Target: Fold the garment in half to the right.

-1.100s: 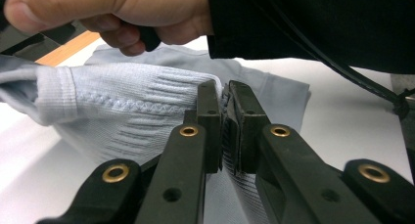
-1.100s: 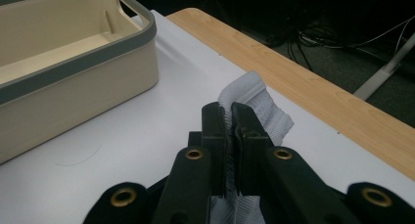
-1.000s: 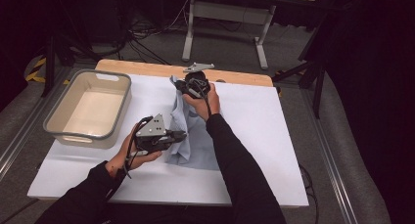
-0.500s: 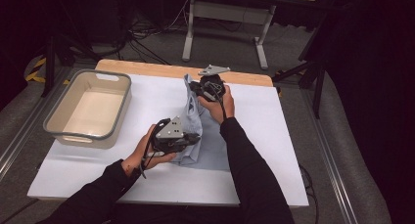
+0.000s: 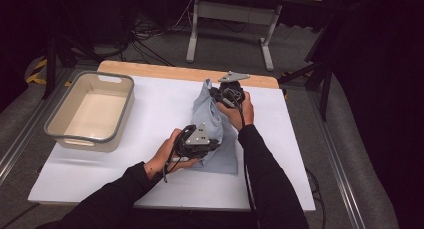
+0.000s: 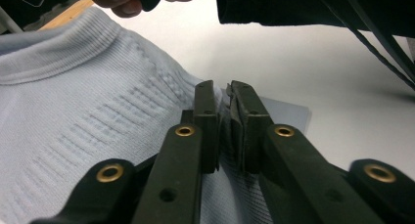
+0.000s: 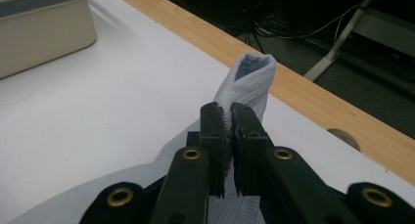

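Black fingers of the left gripper (image 6: 224,131) pinch a fold of the pale blue knitted garment (image 5: 210,124), though they have just eased a little. Right gripper (image 7: 227,145) clamps its far end, lifted above the white counter (image 5: 150,114). Beige tub (image 5: 90,111) sits well to the left.

We've got open white table (image 5: 150,109) between the grey-rimmed bin (image 5: 90,111) on the left and the pale blue garment (image 5: 212,124) mid-table; the right side past the forearms lies free, while the garment and both forearms block the middle.
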`<move>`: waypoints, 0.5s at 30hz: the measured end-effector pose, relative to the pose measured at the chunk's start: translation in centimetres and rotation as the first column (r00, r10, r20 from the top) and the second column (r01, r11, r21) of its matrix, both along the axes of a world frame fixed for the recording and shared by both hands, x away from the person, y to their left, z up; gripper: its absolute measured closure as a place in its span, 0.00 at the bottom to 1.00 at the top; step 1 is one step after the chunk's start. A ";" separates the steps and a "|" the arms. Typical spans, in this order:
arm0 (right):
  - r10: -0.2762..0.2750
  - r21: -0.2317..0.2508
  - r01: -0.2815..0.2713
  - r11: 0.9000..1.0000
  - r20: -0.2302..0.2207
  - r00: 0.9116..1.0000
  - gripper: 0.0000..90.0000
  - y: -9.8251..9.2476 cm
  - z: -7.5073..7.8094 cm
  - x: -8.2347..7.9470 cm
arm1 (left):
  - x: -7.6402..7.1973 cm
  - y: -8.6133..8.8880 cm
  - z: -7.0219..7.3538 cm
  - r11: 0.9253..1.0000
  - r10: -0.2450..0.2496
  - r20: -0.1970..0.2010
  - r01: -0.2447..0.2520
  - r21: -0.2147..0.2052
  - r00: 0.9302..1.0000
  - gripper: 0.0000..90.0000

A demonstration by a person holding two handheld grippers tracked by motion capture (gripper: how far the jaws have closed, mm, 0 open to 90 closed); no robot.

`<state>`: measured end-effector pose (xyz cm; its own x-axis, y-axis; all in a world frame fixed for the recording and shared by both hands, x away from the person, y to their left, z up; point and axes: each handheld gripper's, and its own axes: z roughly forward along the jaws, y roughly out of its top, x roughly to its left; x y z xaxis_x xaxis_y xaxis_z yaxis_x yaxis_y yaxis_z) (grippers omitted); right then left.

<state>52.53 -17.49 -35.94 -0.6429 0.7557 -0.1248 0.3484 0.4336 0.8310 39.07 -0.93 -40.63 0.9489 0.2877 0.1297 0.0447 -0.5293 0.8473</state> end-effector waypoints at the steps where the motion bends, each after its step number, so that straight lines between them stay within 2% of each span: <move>1: -0.002 -0.002 0.002 1.000 0.000 1.000 0.94 -0.2 -0.1 0.0 | -0.1 -0.1 0.0 1.000 -0.005 -0.004 0.005 -0.008 1.000 0.90; 5: -0.011 -0.019 0.011 1.000 -0.004 1.000 0.93 -1.2 -0.8 0.0 | -0.2 0.2 0.3 0.999 -0.010 0.007 0.010 -0.044 1.000 0.79; 8: -0.023 -0.030 0.023 0.999 -0.008 1.000 0.93 -1.6 -1.2 0.0 | -0.4 0.6 0.8 0.998 -0.009 0.016 0.011 -0.070 1.000 0.76; 10: -0.025 -0.027 0.025 0.999 -0.011 1.000 0.92 -1.8 -1.4 0.0 | -0.5 0.8 1.0 0.997 -0.003 0.022 0.004 -0.071 1.000 0.69; 12: -0.041 -0.024 0.041 0.999 -0.008 0.999 0.87 -2.2 -1.5 -0.1 | -0.7 1.7 1.4 0.998 0.022 0.065 -0.019 -0.052 0.998 0.66; 14: -0.058 -0.022 0.058 0.998 -0.007 0.998 0.81 -2.4 -1.6 -0.2 | -0.9 2.5 1.5 0.998 0.042 0.079 -0.039 -0.041 0.996 0.59; 15: -0.064 -0.019 0.064 0.998 -0.005 0.998 0.81 -2.6 -1.6 -0.4 | -0.9 2.5 1.5 0.998 0.042 0.079 -0.039 -0.041 0.996 0.55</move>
